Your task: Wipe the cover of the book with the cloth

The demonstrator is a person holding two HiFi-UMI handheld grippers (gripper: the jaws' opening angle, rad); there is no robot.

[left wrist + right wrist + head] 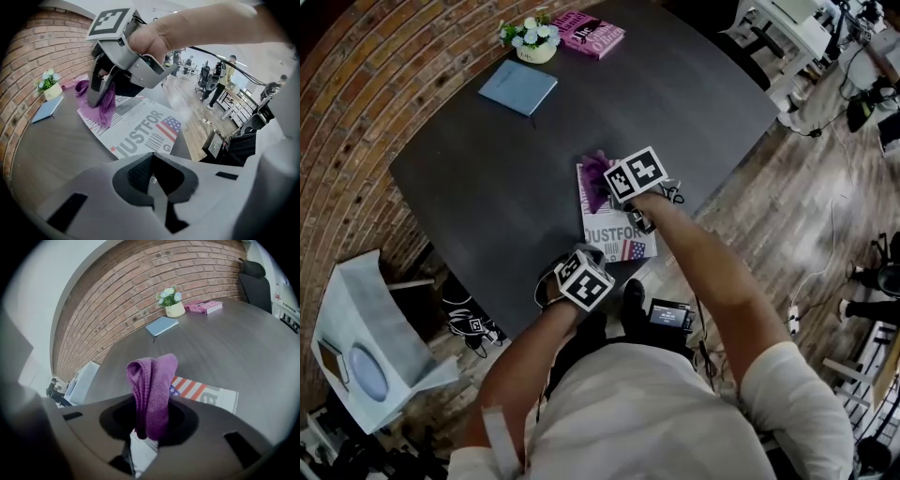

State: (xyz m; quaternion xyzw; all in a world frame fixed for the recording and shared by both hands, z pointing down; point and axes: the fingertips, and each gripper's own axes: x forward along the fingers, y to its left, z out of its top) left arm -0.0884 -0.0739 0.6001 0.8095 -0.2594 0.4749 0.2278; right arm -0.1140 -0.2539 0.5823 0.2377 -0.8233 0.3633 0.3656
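Foreground: left gripper (152, 180) low at the near edge of the table (487, 187), jaws pressed together with nothing between them, parked just beside the near left corner of the book (617, 230); touching the cover or not, impossible to tell. Next out, the book itself, flat on the dark top, white cover with large grey lettering and a flag patch toward the near end, long axis running roughly straight away from the body. Beyond that, right gripper (147, 425) over the book's far end, jaws clamped on the purple cloth (152, 385), a folded bunch standing out past the tips and hanging onto or just above the cover there. Hence the relation to work from: cloth at the far end, nearly the whole cover lying back toward the body from it, so probably a stroke drawn inward along the long axis, or sideways passes stepping nearer. Right hand plainly the one for the wipe; left well placed to pin the near corner, though not seen doing so. Risk, as a guess: a light book skating on the smooth top under an unpinned pull. Farthest off, by the brick wall, a blue notebook (518, 86), a small flower pot (532, 42) and a pink book (592, 34), well apart from the work.
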